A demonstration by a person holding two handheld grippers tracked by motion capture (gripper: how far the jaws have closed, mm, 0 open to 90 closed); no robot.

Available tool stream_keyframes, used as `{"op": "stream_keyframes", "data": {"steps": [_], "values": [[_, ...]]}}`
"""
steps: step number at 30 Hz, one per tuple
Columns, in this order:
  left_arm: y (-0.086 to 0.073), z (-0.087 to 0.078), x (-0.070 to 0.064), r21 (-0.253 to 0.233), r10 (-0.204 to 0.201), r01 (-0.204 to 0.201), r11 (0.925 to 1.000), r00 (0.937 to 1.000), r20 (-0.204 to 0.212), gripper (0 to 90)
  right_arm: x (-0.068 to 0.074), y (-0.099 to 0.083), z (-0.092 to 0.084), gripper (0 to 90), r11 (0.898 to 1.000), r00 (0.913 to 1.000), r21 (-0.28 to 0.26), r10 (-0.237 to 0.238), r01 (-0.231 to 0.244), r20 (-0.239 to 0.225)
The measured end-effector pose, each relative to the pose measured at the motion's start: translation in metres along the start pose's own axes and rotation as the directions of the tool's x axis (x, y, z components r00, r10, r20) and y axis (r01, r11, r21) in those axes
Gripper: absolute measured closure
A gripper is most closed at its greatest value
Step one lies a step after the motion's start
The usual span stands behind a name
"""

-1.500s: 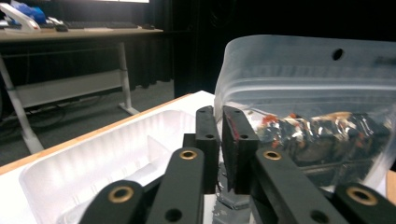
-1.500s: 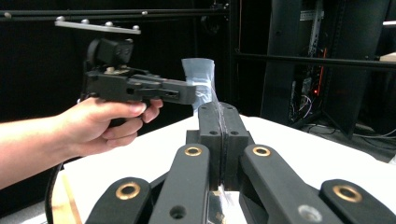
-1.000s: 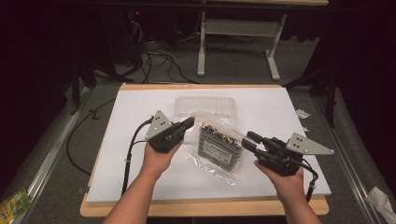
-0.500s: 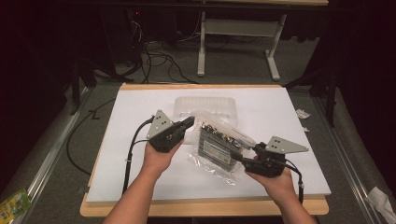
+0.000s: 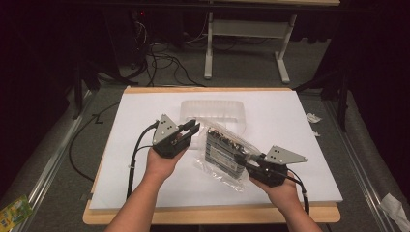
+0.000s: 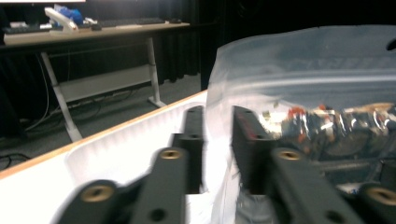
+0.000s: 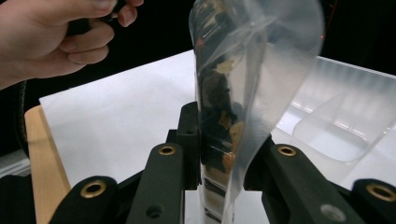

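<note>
High view: a clear plastic bag (image 5: 223, 151) holding a dark flat pack lies near the middle of the white table (image 5: 135, 111), between the two grippers, its far end lifted toward the left one. Right gripper (image 5: 252, 163), held in the person's right hand (image 5: 280, 188) near the table's near edge, is clamped on the bag's near-right edge; in the right gripper view both black jaws press the film and the dark contents (image 7: 219, 116) between them, and the bag stands up edge-on from the jaws. Left gripper (image 5: 190, 129), held in the left hand (image 5: 162, 162), sits just beside the bag's far-left corner. In the left gripper view its jaws stand apart with a narrow gap, and the bag's film (image 6: 299, 65) lies against the right-hand jaw and partly in the gap; not closed on it. A clear plastic tray (image 5: 212, 107) rests on the table beyond the bag, toward the far edge, its near side partly covered by the bag. A cable (image 5: 138, 150) trails from the left gripper toward the table's left edge. Beyond the table, a pale desk frame (image 5: 244, 34) stands on the grey floor.
</note>
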State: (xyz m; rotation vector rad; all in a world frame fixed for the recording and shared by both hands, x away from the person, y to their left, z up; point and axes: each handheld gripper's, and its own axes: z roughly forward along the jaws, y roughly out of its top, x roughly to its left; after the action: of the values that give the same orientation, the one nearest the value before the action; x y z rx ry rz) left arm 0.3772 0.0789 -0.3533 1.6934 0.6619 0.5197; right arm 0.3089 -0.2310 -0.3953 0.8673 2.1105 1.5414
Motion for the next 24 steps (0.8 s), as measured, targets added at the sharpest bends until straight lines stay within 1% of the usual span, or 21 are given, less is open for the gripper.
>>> {"op": "stream_keyframes", "data": {"steps": [1,2,4,5,6,7,8,9,10,12,13,14,15,16,17,18,19,20,21,23,24], "values": [[0.000,0.000,0.000,0.000,0.000,0.000,1.0000,1.0000,0.000,68.5,-0.001,0.000,0.000,75.9,1.000,0.9999,-0.003,0.011,-0.011,0.000],[-0.003,-0.002,0.001,0.014,-0.003,0.003,0.9999,1.0000,0.000,64.5,-0.002,0.000,0.000,76.0,1.000,0.9998,-0.002,0.021,-0.021,0.000],[-0.005,-0.003,0.001,0.023,-0.003,0.003,0.9997,1.0000,-0.001,58.4,-0.004,-0.001,0.000,76.0,0.999,0.9995,-0.008,0.031,-0.031,-0.001],[-0.011,-0.006,0.001,0.043,-0.001,0.001,0.9991,1.0000,-0.006,56.2,-0.004,-0.001,0.000,76.0,0.999,0.9994,-0.008,0.035,-0.035,-0.004],[-0.011,-0.006,0.001,0.043,-0.001,0.001,0.9991,1.0000,-0.006,54.1,-0.005,-0.001,0.000,76.0,0.999,0.9994,-0.010,0.035,-0.035,-0.004],[-0.016,-0.008,0.001,0.061,0.006,-0.005,0.9981,0.9999,-0.011,54.1,-0.005,-0.001,0.000,76.0,0.999,0.9994,-0.010,0.035,-0.035,-0.004],[-0.024,-0.013,0.000,0.089,0.012,-0.010,0.9959,0.9996,-0.025,50.4,-0.005,-0.001,-0.001,76.0,0.999,0.9994,-0.009,0.036,-0.036,-0.001],[-0.024,-0.013,0.000,0.089,0.012,-0.010,0.9959,0.9996,-0.025,49.2,-0.005,-0.001,-0.001,76.0,0.999,0.9994,-0.009,0.036,-0.036,-0.001],[-0.030,-0.018,0.000,0.108,0.018,-0.014,0.9940,0.9994,-0.030,49.2,-0.005,-0.001,-0.001,76.1,0.999,0.9993,-0.008,0.037,-0.037,-0.001],[-0.039,-0.026,-0.001,0.138,0.024,-0.018,0.9902,0.9988,-0.042,46.1,-0.005,-0.001,-0.001,76.1,0.999,0.9994,-0.008,0.035,-0.035,-0.004],[-0.050,-0.036,-0.001,0.179,0.028,-0.017,0.9836,0.9980,-0.056,45.0,-0.006,-0.001,-0.001,76.1,0.999,0.9992,-0.010,0.038,-0.038,-0.006],[-0.056,-0.042,-0.001,0.197,0.029,-0.016,0.9803,0.9973,-0.067,44.2,-0.006,-0.001,-0.001,76.0,0.999,0.9991,-0.009,0.043,-0.043,-0.007],[-0.056,-0.042,-0.001,0.197,0.029,-0.016,0.9803,0.9973,-0.067,43.0,-0.006,-0.001,-0.001,76.0,0.999,0.9991,-0.009,0.043,-0.043,-0.007],[-0.062,-0.047,-0.001,0.210,0.024,-0.008,0.9776,0.9969,-0.075,43.0,-0.006,-0.001,-0.001,76.0,0.999,0.9989,-0.008,0.045,-0.045,-0.008],[-0.073,-0.056,-0.001,0.240,0.021,-0.001,0.9708,0.9963,-0.083,42.5,-0.007,-0.001,-0.001,76.1,0.999,0.9988,-0.009,0.045,-0.046,-0.015],[-0.073,-0.056,-0.001,0.240,0.021,-0.001,0.9708,0.9963,-0.083,42.4,-0.007,-0.001,-0.001,76.1,0.999,0.9988,-0.009,0.045,-0.045,-0.016],[-0.083,-0.063,-0.002,0.264,0.031,-0.004,0.9646,0.9945,-0.100,42.0,-0.007,-0.001,-0.001,76.1,0.999,0.9990,-0.008,0.043,-0.043,-0.010],[-0.087,-0.065,-0.002,0.271,0.031,-0.001,0.9627,0.9938,-0.107,41.2,-0.006,-0.001,-0.001,76.0,0.999,0.9990,-0.007,0.043,-0.043,-0.010],[-0.087,-0.065,-0.002,0.271,0.031,-0.001,0.9627,0.9938,-0.107,40.4,-0.006,-0.001,-0.001,76.0,0.999,0.9990,-0.007,0.043,-0.043,-0.010],[-0.095,-0.069,0.001,0.269,0.013,0.020,0.9629,0.9926,-0.121,39.1,-0.006,-0.002,-0.001,76.1,0.999,0.9993,-0.009,0.035,-0.035,-0.011],[-0.101,-0.071,0.003,0.266,-0.006,0.042,0.9632,0.9908,-0.135,39.0,-0.005,-0.002,-0.001,76.1,0.999,0.9995,-0.009,0.030,-0.030,-0.008]]}}
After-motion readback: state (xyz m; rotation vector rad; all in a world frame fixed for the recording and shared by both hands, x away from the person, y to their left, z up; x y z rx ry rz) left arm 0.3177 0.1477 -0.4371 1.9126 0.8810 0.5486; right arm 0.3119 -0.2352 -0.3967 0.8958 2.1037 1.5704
